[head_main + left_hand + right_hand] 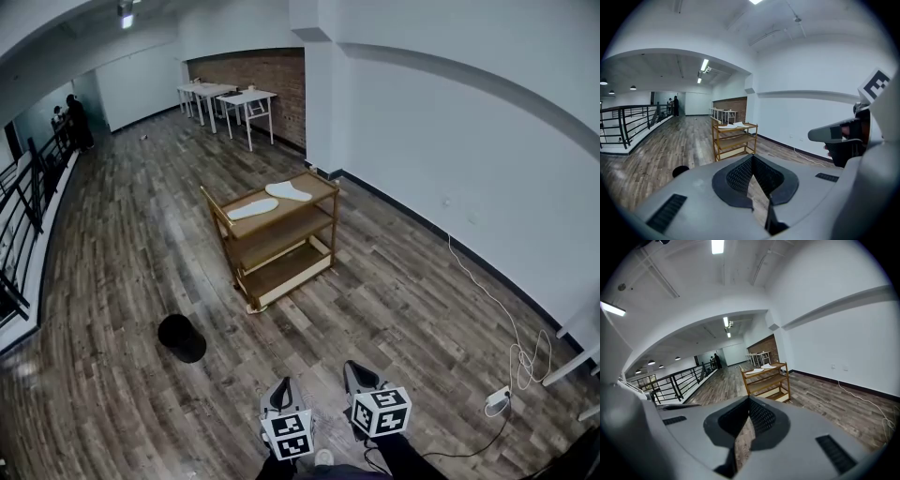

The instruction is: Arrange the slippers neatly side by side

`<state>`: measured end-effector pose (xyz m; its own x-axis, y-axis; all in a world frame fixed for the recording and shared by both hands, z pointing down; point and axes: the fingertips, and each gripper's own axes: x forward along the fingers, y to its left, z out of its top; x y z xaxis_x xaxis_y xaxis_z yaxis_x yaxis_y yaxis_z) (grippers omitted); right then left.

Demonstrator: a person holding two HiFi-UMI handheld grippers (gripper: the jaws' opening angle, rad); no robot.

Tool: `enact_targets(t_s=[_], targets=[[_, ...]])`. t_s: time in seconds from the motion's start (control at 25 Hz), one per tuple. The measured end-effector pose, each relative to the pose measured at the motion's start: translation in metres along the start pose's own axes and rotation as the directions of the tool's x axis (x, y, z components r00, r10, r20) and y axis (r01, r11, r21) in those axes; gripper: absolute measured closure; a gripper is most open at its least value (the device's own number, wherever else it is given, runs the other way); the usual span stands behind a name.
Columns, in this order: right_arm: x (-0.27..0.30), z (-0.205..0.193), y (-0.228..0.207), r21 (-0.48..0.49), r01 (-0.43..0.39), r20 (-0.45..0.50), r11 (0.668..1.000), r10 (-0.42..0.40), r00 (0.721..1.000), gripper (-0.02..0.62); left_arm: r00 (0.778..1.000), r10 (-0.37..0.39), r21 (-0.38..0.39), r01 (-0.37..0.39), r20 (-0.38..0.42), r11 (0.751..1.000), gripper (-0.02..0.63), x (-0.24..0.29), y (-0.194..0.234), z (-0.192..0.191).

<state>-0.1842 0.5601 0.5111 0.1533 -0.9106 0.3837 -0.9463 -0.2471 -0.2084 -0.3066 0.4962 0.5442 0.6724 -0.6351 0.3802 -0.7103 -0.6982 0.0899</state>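
Two grippers are hanging at the near edge, the left gripper (281, 392) and the right gripper (357, 373), each with its jaws pressing together on nothing. Well apart from them, far and slightly left, a wooden trolley (281, 236) is carrying both slippers on its top shelf. The left slipper (252, 209) and right slipper (288, 191) are lying roughly end to end along the shelf, not touching. Neither gripper is looking clearly nearer.

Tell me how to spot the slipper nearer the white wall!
Find the wooden three-shelf cart on the wood floor. Two white slippers lie on its top shelf. Yours, the wall-side slipper, lies nearest the white wall; the other slipper lies toward the railing.
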Motion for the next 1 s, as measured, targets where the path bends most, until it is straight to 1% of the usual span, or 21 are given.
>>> enact_targets(t_s=[0.16,0.36,0.56,0.88,1.0], targets=[[0.006,0.002,-0.015,0.014,-0.003,0.001,1.000,0.003,1.000,0.597,1.000,0.006,0.005,-0.006,0.002,1.000,0.604,0.010,-0.008,0.002],[0.016,0.006,-0.018,0.017,-0.007,-0.008,1.000,0.008,1.000,0.597,1.000,0.027,0.002,-0.027,-0.013,1.000,0.604,0.019,-0.001,0.004],[0.031,0.013,-0.028,0.020,-0.002,-0.009,1.000,0.002,1.000,0.597,1.000,0.012,0.013,-0.012,-0.020,1.000,0.604,0.038,-0.005,0.012],[0.077,0.035,-0.039,0.027,0.010,-0.010,1.000,-0.009,1.000,0.597,1.000,-0.006,0.024,0.007,-0.012,1.000,0.605,0.089,0.010,0.037],[0.099,0.047,-0.038,0.026,0.012,-0.009,1.000,-0.012,1.000,0.597,0.999,-0.025,0.032,0.026,-0.024,0.999,0.604,0.109,0.017,0.046]])
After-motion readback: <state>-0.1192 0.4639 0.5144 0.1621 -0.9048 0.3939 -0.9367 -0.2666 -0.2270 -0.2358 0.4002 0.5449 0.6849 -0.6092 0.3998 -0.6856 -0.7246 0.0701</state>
